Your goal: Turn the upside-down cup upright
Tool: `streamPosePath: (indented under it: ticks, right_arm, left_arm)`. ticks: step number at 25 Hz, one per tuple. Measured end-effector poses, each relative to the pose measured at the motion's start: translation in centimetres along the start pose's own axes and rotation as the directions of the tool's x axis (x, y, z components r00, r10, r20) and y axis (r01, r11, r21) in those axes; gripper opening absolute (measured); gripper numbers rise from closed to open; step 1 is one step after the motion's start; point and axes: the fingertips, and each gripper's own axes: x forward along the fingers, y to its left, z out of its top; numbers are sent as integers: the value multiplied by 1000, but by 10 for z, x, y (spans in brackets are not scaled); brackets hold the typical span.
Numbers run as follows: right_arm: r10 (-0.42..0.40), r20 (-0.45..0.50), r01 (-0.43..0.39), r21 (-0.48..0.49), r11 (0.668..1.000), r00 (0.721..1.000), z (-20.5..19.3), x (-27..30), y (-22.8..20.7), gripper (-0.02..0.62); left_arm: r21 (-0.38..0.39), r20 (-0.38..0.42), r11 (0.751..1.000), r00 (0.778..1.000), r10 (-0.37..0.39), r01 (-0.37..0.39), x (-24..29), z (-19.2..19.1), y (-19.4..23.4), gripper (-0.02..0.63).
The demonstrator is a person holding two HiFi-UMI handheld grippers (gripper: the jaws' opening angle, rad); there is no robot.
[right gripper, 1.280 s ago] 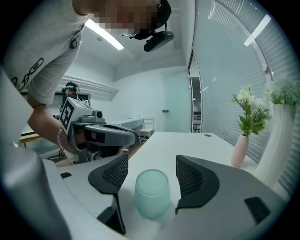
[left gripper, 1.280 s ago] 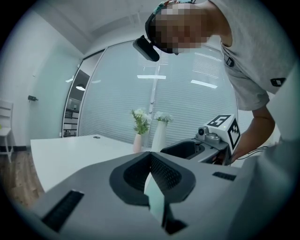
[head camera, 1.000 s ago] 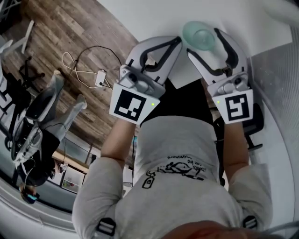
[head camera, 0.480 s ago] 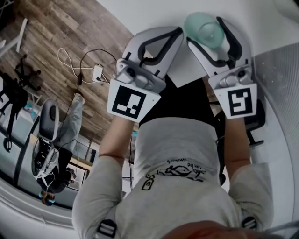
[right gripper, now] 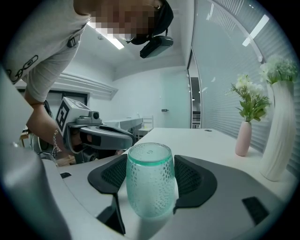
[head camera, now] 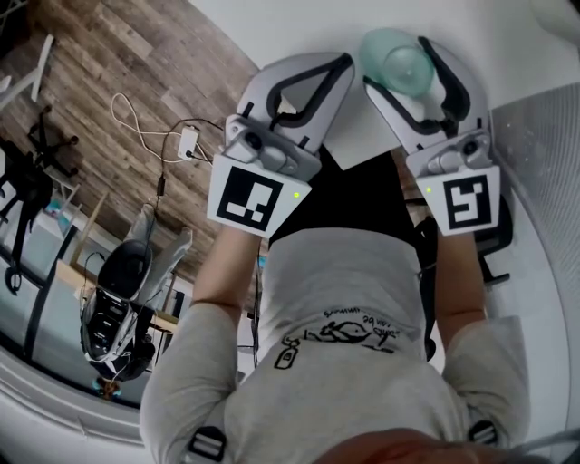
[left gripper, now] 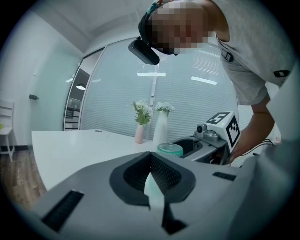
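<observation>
Pinching the cup (right gripper: 150,180) in the right gripper (right gripper: 150,176) jaws, one ribbed pad against each side. Matches head view: cup (head camera: 399,56) sitting between the right gripper (head camera: 399,62) jaws.

Translucent green, dimpled wall, closed base on top, so upside-down. Placed near the counter (head camera: 299,23) edge on the person's side. Can't tell whether resting on the surface or just off it.

Holding the left gripper (head camera: 343,68) just beside the right one, on the cup's left, clear of the cup. Jaws there pressed together, nothing between them; same in left gripper view (left gripper: 151,161).

Pointing both grippers away from the person and slightly down, marker cubes (head camera: 258,195) toward the body.

Seeing a pink vase (right gripper: 243,138) with flowers and a taller white vase (right gripper: 276,140) along the counter's far edge by the blinds, well apart from the cup.

From left gripper view: cup (left gripper: 169,150) just beyond the left jaws, seated in the right gripper (left gripper: 206,140), with both vases further back.
</observation>
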Motion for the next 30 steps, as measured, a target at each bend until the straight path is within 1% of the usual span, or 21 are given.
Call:
streamPosePath:
  ticks: [6,14,19,26,30]
  right_arm:
    - [7,-11,-7,-8,1000,1000,12,-2,-5,330]
    - [6,8,-6,-6,1000,1000,41,-12,-11,330]
    - [0,22,1,-13,1000,1000,55,-22,-12,330]
    - [-6,16,7,-24,1000,1000,86,-31,-20,330]
    - [-6,23,7,-23,1000,1000,101,-37,-19,330]
  left_arm:
    - [6,3,1000,1000,5,-5,3,11,6,3]
    - [7,28,1000,1000,5,-5,5,31,4,3]
    - [25,40,1000,999,-3,2,5,44,-1,3]
    - [36,64,999,998,-2,0,4,78,0,3]
    - [34,73,999,997,1,-4,0,90,-3,3]
